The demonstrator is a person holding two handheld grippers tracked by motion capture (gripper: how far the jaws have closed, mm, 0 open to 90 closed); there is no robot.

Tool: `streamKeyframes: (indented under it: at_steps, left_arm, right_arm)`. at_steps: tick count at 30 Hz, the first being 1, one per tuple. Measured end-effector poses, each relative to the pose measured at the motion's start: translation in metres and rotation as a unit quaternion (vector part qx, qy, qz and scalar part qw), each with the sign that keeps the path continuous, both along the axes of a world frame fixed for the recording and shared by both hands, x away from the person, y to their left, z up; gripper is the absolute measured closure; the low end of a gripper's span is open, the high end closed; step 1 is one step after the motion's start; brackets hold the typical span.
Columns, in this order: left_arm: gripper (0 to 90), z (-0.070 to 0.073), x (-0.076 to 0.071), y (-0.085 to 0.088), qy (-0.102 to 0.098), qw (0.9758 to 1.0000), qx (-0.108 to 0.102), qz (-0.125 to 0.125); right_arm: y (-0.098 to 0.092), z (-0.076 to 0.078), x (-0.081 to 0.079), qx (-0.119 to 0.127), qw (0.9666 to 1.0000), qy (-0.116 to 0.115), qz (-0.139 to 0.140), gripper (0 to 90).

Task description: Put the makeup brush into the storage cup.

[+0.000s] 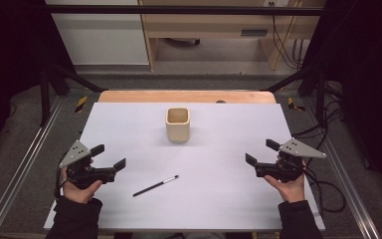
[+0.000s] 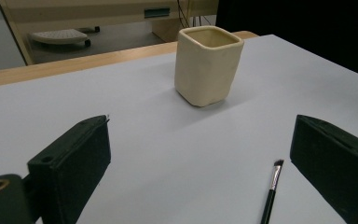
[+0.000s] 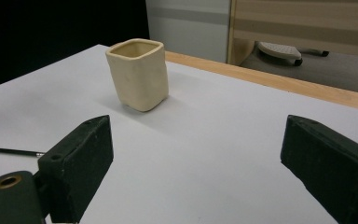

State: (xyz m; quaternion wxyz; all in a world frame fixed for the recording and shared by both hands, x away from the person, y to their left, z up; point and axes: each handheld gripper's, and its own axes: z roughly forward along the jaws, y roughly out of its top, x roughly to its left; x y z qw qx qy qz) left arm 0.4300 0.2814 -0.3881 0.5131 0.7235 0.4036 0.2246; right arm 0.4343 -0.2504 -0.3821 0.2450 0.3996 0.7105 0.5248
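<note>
A slim black-handled brush with a metal ferrule and dark bristle tip (image 1: 155, 185) is seen lying flat on the pale lilac-white tabletop (image 1: 219, 199), near the person's edge and slightly left of centre. It is set on a slant, with the bristle end turned toward the far right and the handle end toward the near left. In the left gripper view the brush (image 2: 271, 192) is found just inside the right-hand jaw, resting on the table and touched by neither jaw. In the right gripper view only a stretch of its handle (image 3: 14, 151) is shown, off to the left of the jaws.

A cream, square-sided ceramic cup with rounded corners (image 1: 177, 125) is placed upright beyond the brush, near the middle of the table and well apart from it. Its open mouth is turned upward, and whether anything is inside cannot be told.

The left gripper (image 1: 110, 157) is held in the person's left hand (image 1: 79, 189) above the near left part of the table, its jaws spread wide with nothing between them. The right gripper (image 1: 261, 152) is held in the right hand (image 1: 289, 187) at the near right, and its jaws are likewise parted and empty. Both grippers are pointed inward toward the centre of the table, with the brush lying between them, nearer the left one.
</note>
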Motion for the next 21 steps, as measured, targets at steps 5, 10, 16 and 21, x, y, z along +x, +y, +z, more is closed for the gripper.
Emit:
streamKeyframes:
  at_steps: [5,10,16,21]
  left_arm:
    - [5.1,-0.001,0.000,-0.004,0.005,0.9999,0.007,-0.008]
    - [5.4,-0.004,0.000,-0.011,0.014,0.9994,0.021,-0.022]
    - [5.7,-0.009,0.002,-0.017,0.027,0.9985,0.035,-0.033]
    - [5.7,-0.015,0.003,-0.027,0.037,0.9970,0.050,-0.046]
  right_arm:
    - [0.001,-0.001,0.000,-0.004,1.0000,0.000,-0.001,9.4]
    - [0.000,-0.001,0.000,-0.011,0.9999,-0.002,0.001,9.1]
    - [0.002,-0.002,0.000,-0.015,0.9999,0.002,0.000,9.1]
    - [0.003,-0.003,0.000,-0.016,0.9999,0.001,0.002,9.0]
